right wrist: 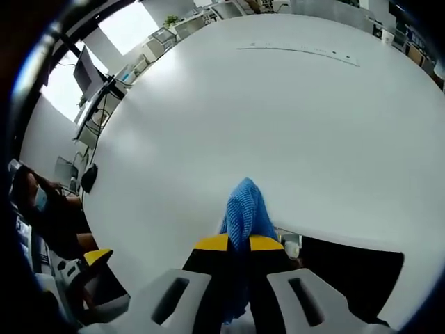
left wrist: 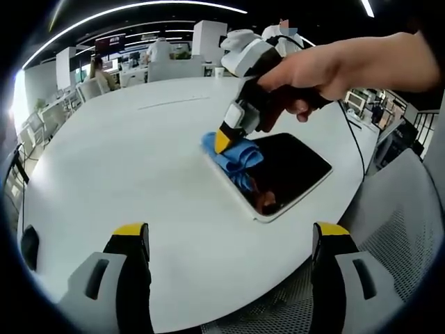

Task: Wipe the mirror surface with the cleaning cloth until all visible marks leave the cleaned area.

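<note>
On the round white table point(left wrist: 139, 160), the right gripper point(right wrist: 238, 242), jaws clamped on the blue cleaning cloth point(right wrist: 245, 212), presses it against the mirror's point(left wrist: 288, 170) near corner. The left gripper point(left wrist: 233, 240) hovers apart, jaws spread wide and holding nothing.

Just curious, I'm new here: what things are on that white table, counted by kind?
Mirror: 1
Blue cleaning cloth, clamped in the right gripper: 1
Total: 2 things on the table
</note>
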Demonstrator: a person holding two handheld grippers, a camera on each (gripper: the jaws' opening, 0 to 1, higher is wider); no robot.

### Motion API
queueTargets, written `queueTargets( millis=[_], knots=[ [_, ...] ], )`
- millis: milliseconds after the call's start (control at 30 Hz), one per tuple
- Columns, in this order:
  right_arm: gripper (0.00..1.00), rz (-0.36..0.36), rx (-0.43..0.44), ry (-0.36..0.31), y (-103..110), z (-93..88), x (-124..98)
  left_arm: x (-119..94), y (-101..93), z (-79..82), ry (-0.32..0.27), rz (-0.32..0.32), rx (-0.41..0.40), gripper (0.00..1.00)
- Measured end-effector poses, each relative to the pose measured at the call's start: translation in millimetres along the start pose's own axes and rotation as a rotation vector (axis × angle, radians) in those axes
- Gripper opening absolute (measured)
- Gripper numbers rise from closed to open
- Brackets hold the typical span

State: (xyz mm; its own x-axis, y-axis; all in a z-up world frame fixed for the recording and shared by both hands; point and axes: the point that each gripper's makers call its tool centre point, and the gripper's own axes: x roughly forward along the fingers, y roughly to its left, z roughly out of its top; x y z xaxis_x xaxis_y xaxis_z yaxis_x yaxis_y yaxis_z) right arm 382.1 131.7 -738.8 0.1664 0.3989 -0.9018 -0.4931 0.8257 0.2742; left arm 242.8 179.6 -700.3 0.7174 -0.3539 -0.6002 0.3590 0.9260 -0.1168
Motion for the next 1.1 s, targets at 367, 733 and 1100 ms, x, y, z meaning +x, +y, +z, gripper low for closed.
queueTargets(
  millis=[367, 733, 1100],
  knots=[
    [0.02, 0.02, -0.013, 0.023, 6, -14.5, -3, -1, 0.3, 1.1, -0.002, 0.003, -0.004, 0.96],
    [0.02, 0.054, -0.015, 0.057, 13, -27.5, -4, -1, 0.9, -0.3, 0.002, 0.0, -0.004, 0.95],
    [0.02, 0.065, 0.001, 0.069, 18, -38.5, -8, -1, 2.9, -0.9, 0.003, 0.007, -0.008, 0.95]
  ],
)
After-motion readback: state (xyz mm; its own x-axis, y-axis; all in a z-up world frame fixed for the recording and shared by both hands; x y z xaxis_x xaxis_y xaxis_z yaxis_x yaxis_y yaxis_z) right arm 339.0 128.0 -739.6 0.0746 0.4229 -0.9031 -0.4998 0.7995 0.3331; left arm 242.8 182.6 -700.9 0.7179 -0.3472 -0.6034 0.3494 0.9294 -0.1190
